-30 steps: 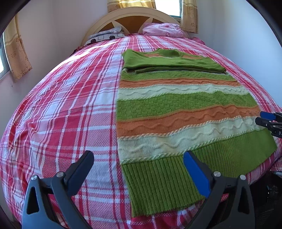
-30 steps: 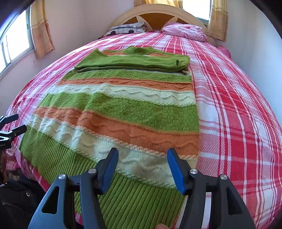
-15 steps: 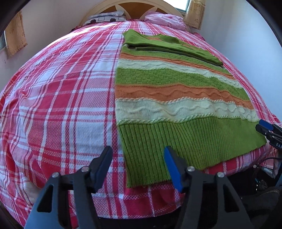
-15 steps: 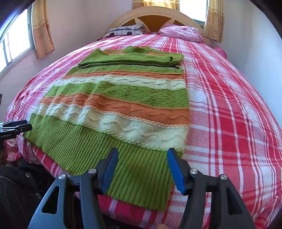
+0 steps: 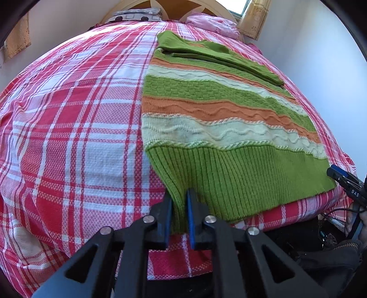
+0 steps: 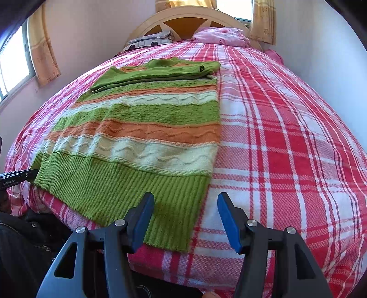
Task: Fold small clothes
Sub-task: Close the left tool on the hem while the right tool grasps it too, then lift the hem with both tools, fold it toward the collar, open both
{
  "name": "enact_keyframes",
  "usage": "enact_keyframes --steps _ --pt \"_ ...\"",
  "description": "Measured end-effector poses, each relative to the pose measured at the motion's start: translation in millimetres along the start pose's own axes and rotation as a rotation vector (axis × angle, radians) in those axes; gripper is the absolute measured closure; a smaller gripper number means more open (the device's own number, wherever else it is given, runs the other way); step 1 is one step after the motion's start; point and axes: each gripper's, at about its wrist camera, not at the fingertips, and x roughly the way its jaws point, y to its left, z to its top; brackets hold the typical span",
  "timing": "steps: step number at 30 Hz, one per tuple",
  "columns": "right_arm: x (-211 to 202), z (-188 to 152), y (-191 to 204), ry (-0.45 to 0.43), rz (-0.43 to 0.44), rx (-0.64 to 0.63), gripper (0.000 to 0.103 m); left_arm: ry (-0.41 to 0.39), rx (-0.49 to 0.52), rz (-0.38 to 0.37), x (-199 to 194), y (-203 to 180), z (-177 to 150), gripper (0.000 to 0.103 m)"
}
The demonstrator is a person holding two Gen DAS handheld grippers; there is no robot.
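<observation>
A striped green, orange and cream knit sweater (image 5: 220, 119) lies flat on the bed, sleeves folded across its top, ribbed green hem towards me. My left gripper (image 5: 180, 199) is shut on the hem's near left corner, which bunches between the jaws. In the right wrist view the sweater (image 6: 146, 128) fills the left half. My right gripper (image 6: 184, 206) is open, its jaws straddling the hem's near right corner, just above the fabric. The right gripper also shows at the right edge of the left wrist view (image 5: 344, 178).
The bed has a red and white plaid cover (image 5: 68, 137). A pink pillow (image 6: 220, 35) and a patterned pillow (image 6: 149, 41) lie by the wooden headboard (image 6: 190, 20). Walls stand close on both sides. The bed's front edge is just below the grippers.
Both grippers moved back and down to the sweater's hem. The left gripper closed on the hem's left corner. The right gripper stayed open over the right corner.
</observation>
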Motion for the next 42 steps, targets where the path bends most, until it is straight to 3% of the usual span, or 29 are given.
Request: enact_keyframes --steps 11,12,13,14,16,19,22,26,42 --pt "-3.8 -9.6 9.9 0.009 0.009 -0.022 0.045 -0.007 0.002 -0.007 1.2 2.8 -0.7 0.09" --pt "-3.8 -10.3 11.3 0.007 0.01 -0.032 0.058 -0.008 0.0 -0.007 1.7 3.3 -0.7 0.088" --pt "-3.7 -11.0 12.1 0.005 0.027 -0.042 0.089 -0.012 -0.003 -0.008 2.4 3.7 -0.9 0.088" --pt "-3.9 -11.6 9.6 -0.001 0.078 -0.029 0.093 -0.014 -0.005 -0.013 2.6 4.7 -0.9 0.088" --pt "-4.4 -11.6 -0.7 -0.016 0.142 0.016 0.095 -0.028 -0.002 -0.043 -1.2 6.7 1.1 0.094" --pt "-12.3 -7.4 -21.6 -0.06 0.232 0.119 0.097 -0.13 0.002 -0.084 -26.3 10.0 11.4 0.094" --pt "-27.7 -1.4 -24.7 -0.136 0.264 0.136 0.097 -0.215 0.014 -0.127 -49.6 9.7 20.2 0.094" --pt "-45.8 9.1 -20.2 -0.222 0.263 0.118 0.097 -0.236 0.013 -0.144 -56.2 10.2 29.3 0.094" --pt "-61.6 89.4 -26.0 -0.379 0.215 0.094 0.097 -0.369 -0.007 -0.181 -66.6 5.2 96.9 0.094"
